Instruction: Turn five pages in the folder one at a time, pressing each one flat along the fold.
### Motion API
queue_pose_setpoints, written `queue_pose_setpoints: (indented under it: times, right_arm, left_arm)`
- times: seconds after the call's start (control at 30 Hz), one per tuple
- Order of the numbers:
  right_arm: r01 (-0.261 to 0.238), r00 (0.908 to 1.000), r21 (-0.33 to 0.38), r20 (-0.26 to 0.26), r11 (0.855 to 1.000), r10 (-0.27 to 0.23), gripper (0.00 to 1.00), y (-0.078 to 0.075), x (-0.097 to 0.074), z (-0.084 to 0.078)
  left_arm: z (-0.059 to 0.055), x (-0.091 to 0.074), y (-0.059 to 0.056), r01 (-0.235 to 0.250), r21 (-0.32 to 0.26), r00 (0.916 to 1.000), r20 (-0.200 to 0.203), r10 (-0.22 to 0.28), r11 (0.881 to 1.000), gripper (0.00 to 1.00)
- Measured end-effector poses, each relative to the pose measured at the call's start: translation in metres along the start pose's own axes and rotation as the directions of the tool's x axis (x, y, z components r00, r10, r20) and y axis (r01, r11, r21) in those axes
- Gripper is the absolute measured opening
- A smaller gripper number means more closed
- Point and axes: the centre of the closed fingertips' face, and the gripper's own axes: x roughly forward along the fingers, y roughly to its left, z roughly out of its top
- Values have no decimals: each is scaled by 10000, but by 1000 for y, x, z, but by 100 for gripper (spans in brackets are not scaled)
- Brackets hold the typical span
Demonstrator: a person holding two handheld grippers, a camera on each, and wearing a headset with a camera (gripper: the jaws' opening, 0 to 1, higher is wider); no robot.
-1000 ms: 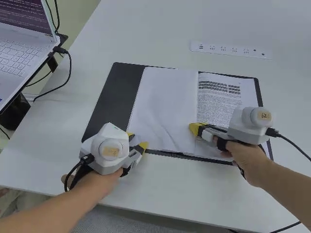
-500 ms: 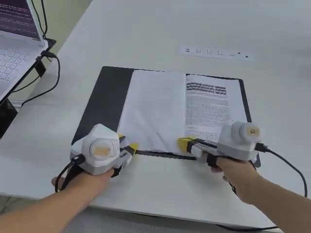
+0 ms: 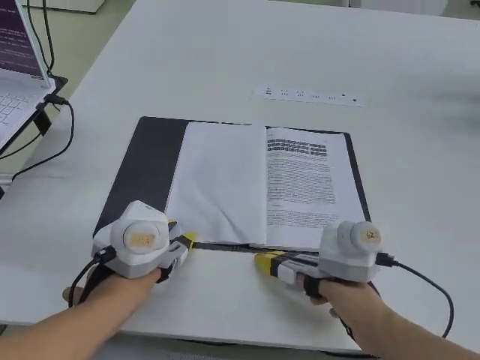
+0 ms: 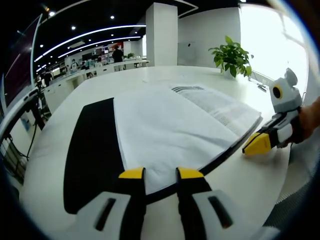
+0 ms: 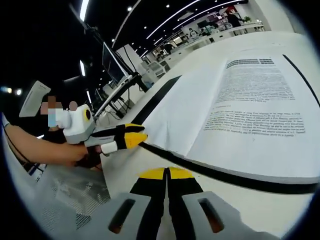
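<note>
Head view: the folder [image 3: 142, 169] lies open at centre frame on the white surface [image 3: 420, 150]. Its black cover shows at the left. A blank page [image 3: 217, 180] sits left of the fold [image 3: 265, 187] and a printed page [image 3: 307, 180] right of it. Both pages lie flat and no sheet is lifted. A power strip [image 3: 307, 95] sits above the folder, and a laptop [image 3: 11, 82] is at the upper left edge.

You hold both tools low, along the folder's lower edge and off the printed text. My reading is that this is a pause between turns, with the spread pressed down and nothing in hand.

Left tool [image 3: 182, 241]: it sits at the lower left corner of the blank page. In the left gripper view its yellow tips stand a narrow gap apart with nothing between them, and they point across the blank page. Whether they rest on the paper I cannot tell. Placed there, it looks ready to pin the left side while the other tool works.

Right tool [image 3: 264, 262]: it lies on the surface just below the folder's lower edge, under the fold. The right gripper view shows its jaws closed tip to tip, empty, with the black edge just ahead of them and not touching. Closed like this it would serve as a blunt presser. To lift the printed page you would likely need to part the jaws at that page's lower corner.
</note>
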Motion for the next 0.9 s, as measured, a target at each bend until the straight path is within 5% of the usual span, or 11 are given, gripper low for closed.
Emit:
queue_pose_setpoints:
  times: [0.23,0.47,0.7,0.9]
  right_arm:
    - [-256,9976,-210,643,9995,269,0,28,-18,20]
    - [168,9896,-532,1435,9984,-90,0,37,-55,45]
    - [1055,9599,-428,2654,9935,-905,6,28,-102,70]
    - [2033,9316,-363,3146,9784,-1819,13,20,-138,80]
  left_arm:
    - [6,-1,-3,67,-761,9997,-230,-84,9971,28]
    - [35,-26,-8,278,-1434,9994,251,-245,9893,35]
    - [51,-55,-7,337,-1629,9979,609,-241,9861,35]
    - [55,-84,-13,440,-1832,9965,779,-301,9821,38]
